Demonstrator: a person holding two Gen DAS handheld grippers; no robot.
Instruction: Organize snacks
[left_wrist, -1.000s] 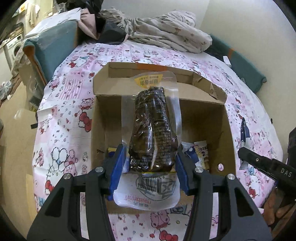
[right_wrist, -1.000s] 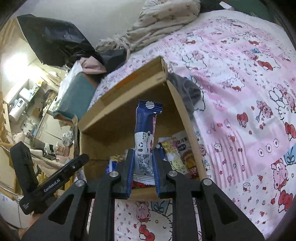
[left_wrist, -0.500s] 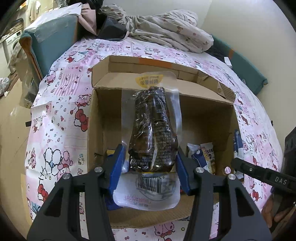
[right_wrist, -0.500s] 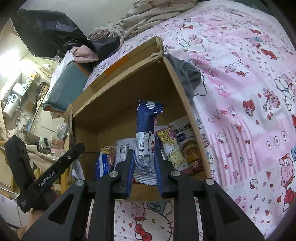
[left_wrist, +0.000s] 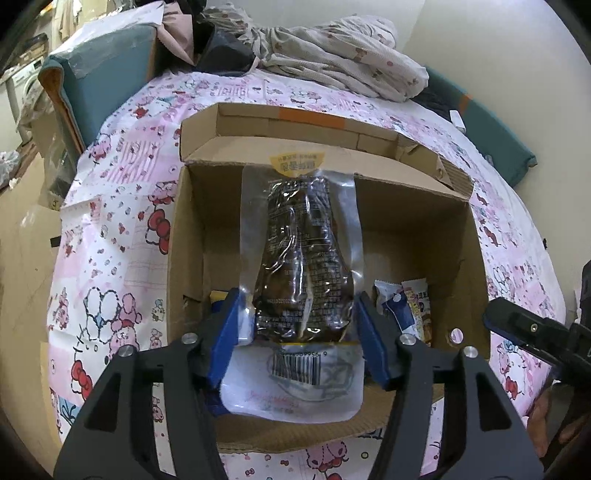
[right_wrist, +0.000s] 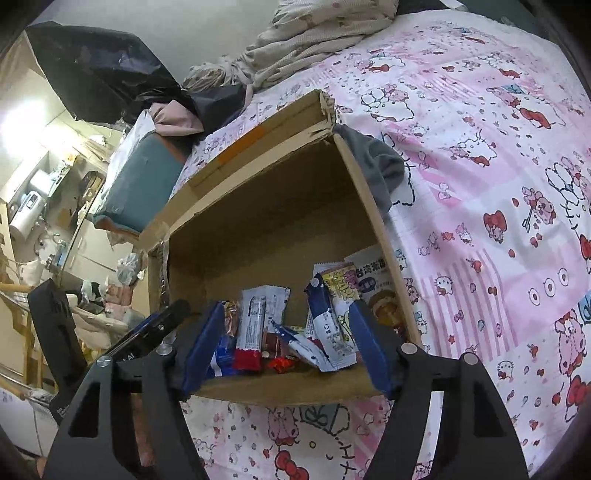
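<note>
My left gripper is shut on a clear vacuum pack of dark food and holds it above the open cardboard box. My right gripper is open and empty over the box's near edge. The blue and white snack packet lies inside the box among several other snack packets. The right gripper shows at the right edge of the left wrist view, and the left gripper shows at the left of the right wrist view.
The box stands on a bed with a pink cartoon-print sheet. A crumpled blanket and dark clothes lie at the bed's far end. A grey cloth lies against the box's right wall. A teal box stands at far left.
My right gripper has opened and let go of the blue and white packet, which now lies in the box. Both grippers have moved closer to the box. The left still holds its pack.
</note>
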